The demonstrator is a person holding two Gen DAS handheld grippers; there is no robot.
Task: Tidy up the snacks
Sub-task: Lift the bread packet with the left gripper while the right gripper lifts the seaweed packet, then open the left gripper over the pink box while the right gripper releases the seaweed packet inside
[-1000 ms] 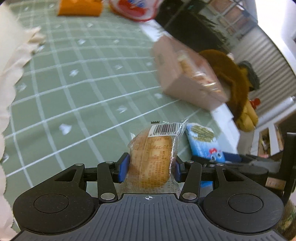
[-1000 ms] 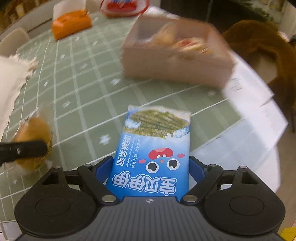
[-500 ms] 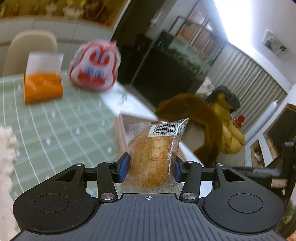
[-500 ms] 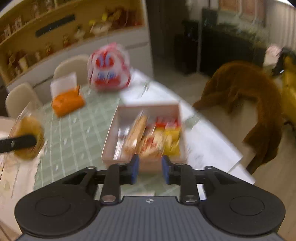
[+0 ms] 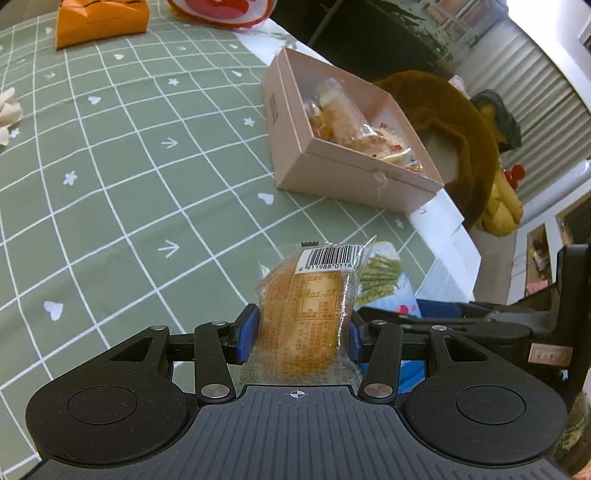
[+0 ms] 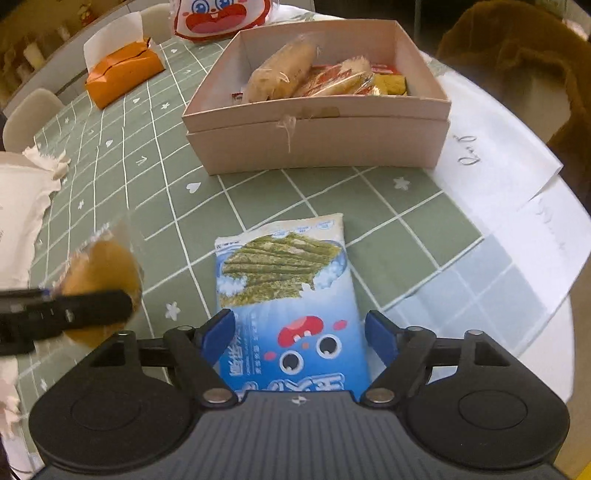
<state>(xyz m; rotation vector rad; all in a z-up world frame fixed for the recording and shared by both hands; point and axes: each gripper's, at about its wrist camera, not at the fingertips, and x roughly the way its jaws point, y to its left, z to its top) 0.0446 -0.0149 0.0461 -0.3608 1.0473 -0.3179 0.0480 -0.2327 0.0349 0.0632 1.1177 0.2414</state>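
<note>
Holding a wrapped bun [image 5: 303,317] in my left tongs [image 5: 300,334], I am pinching it across its middle, both blue pads pressing on the clear wrapper. It is looking light and soft, so I am judging that a hard squeeze would crush it, and the film is likely slippery; gripping the bun itself and not the loose sealed end seems safest. My right tongs [image 6: 300,334] are opening, and the blue seaweed snack packet [image 6: 291,295] is lying flat on the counter between the jaws, with neither pad pressing on it. That packet is looking thin, light and crinkly, probably brittle inside, so taking it by its long edges near the middle should keep it level. Beyond both, toward the counter's far right edge, the pink cardboard box [image 6: 317,136] is sitting open, already carrying several wrapped snacks [image 6: 314,77]. Further off, near the far edge, an orange tissue pack [image 6: 123,75] and a red-and-white bag [image 6: 218,18] are resting on the green checked cloth [image 5: 129,166].
</note>
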